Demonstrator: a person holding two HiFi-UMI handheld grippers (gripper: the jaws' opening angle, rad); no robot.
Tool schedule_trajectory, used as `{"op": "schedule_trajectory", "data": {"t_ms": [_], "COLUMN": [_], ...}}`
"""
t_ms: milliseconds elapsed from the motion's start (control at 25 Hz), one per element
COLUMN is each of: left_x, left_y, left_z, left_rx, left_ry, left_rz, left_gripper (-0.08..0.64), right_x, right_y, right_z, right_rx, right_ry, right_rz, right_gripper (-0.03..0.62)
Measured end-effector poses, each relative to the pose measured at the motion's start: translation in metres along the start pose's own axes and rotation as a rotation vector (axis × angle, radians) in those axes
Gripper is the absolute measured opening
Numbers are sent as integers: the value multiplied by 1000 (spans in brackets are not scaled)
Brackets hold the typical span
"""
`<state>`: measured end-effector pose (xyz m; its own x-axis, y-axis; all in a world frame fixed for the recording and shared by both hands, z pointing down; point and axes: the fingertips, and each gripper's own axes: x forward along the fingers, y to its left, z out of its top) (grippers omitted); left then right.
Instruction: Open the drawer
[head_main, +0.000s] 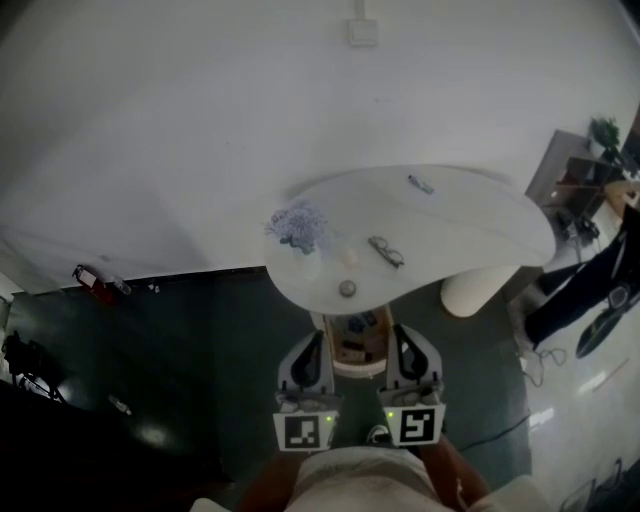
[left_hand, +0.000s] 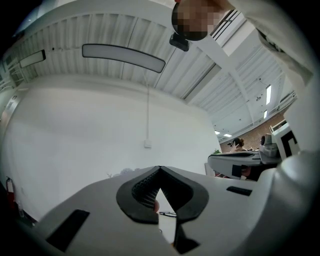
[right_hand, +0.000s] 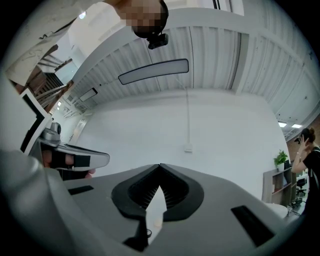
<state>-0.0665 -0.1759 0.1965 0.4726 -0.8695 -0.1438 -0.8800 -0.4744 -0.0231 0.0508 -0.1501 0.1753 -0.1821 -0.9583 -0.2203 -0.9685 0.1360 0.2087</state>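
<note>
While held side by side, closed tip to tip on nothing: so with left gripper and right gripper. Between the two pairs of fingers, the drawer, sticking out from under the white table ahead of them, inside showing.

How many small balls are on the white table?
2: a pale ball between the flowers and the glasses, and a grey ball at the table's near edge. The flowers may hide more.
</note>
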Motion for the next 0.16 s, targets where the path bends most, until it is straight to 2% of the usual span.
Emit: {"op": "schedule_trajectory", "data": {"t_ms": [160], "left_x": [3], "left_y": [1], "left_z": [5], "left_rx": [14], "left_ry": [-18], "left_rz": [-6], "left_gripper": [2], "right_x": [4], "right_y": [0], "right_z": [4], "right_rx": [-1], "right_ry": [-20], "right_rz": [-2], "right_gripper": [6]}}
